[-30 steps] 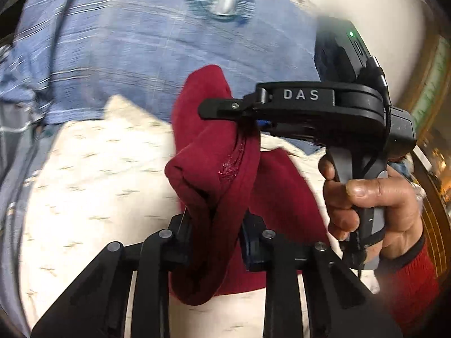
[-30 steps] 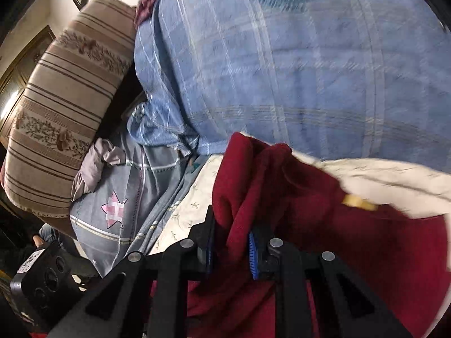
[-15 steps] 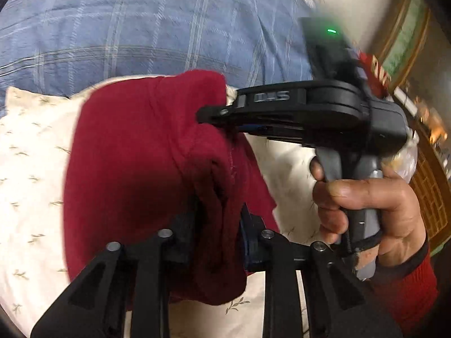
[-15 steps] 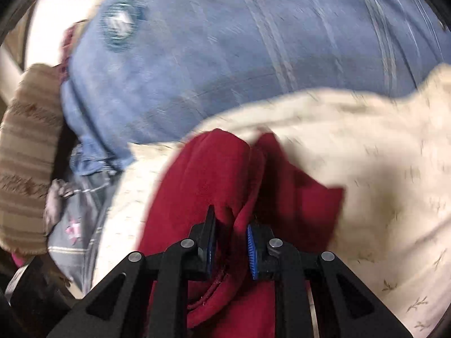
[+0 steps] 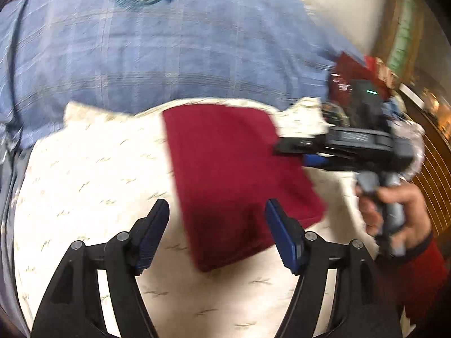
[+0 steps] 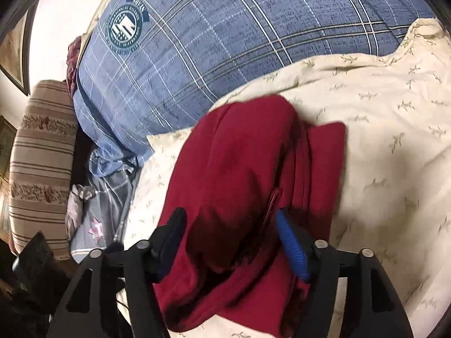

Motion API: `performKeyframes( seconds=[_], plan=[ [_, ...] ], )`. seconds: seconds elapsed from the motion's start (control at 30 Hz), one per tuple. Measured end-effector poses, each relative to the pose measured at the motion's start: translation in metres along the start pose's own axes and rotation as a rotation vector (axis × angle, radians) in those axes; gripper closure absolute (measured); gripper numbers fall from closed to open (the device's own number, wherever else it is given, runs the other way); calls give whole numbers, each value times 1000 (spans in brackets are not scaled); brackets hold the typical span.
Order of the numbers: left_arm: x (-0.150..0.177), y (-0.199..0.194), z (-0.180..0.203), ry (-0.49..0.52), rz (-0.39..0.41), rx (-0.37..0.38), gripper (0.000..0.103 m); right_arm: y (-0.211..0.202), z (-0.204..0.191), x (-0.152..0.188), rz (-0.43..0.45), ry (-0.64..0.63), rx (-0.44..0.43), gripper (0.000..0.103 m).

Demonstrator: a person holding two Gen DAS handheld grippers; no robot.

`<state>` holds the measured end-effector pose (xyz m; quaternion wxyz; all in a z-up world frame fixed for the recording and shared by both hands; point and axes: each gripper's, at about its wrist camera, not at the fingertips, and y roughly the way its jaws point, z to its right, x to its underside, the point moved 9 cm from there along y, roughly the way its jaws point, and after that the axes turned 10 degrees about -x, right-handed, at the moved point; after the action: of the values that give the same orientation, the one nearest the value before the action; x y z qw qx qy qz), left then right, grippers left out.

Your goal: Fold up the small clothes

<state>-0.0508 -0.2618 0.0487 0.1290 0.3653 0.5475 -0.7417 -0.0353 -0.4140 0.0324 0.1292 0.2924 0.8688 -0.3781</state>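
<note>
A dark red cloth lies folded and flat on the cream leaf-print sheet. My left gripper hovers over its near edge. Its jaws are opening, and the pads stand clear of the fabric on both sides. In the right wrist view the same red cloth looks bunched. It lies loose between the opening jaws of my right gripper, and neither pad pinches it. The left wrist view shows the right gripper at the cloth's right edge, held by a hand in a red sleeve.
A large blue plaid pillow with a round badge fills the space behind the sheet. A brown striped cushion and a grey cloth with a pink star lie to the left. Wooden furniture stands at the right.
Both grippers were shut on the red cloth and held it up. Both have now opened wide and let it go, and the cloth lies folded on the sheet.
</note>
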Motion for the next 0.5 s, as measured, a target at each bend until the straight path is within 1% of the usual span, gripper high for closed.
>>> performKeyframes(
  seconds=[0.1, 0.17, 0.23, 0.27, 0.33, 0.37, 0.4, 0.43, 0.47, 0.5],
  plan=[
    [2, 14, -6, -51, -9, 20, 33, -2, 3, 5, 18, 48, 7, 31],
    [7, 21, -4, -40, -21, 10, 33, -8, 4, 9, 31, 77, -7, 30],
    [8, 29, -2, -17, -30, 5, 33, -9, 2, 11, 42, 83, -31, 21],
    [8, 31, -2, -14, -32, 2, 33, -6, 3, 11, 43, 92, -37, 20],
    [8, 35, -1, -12, -36, -5, 33, 6, 6, 14, 16, 98, -33, 19],
    [11, 33, 1, -9, -34, -9, 33, 12, 6, 14, 6, 85, -23, 22],
    [11, 34, 2, -6, -32, -17, 33, 18, 5, 12, 8, 45, -5, 40],
    [11, 33, 2, -2, -31, -20, 33, 18, 5, 11, 9, 12, 23, 67],
    [12, 33, 2, 1, -30, -19, 33, 16, 4, 9, 9, -36, 62, 68],
    [13, 32, 2, 5, -28, -16, 33, 11, 2, 10, 13, -54, 59, 71]
  ],
)
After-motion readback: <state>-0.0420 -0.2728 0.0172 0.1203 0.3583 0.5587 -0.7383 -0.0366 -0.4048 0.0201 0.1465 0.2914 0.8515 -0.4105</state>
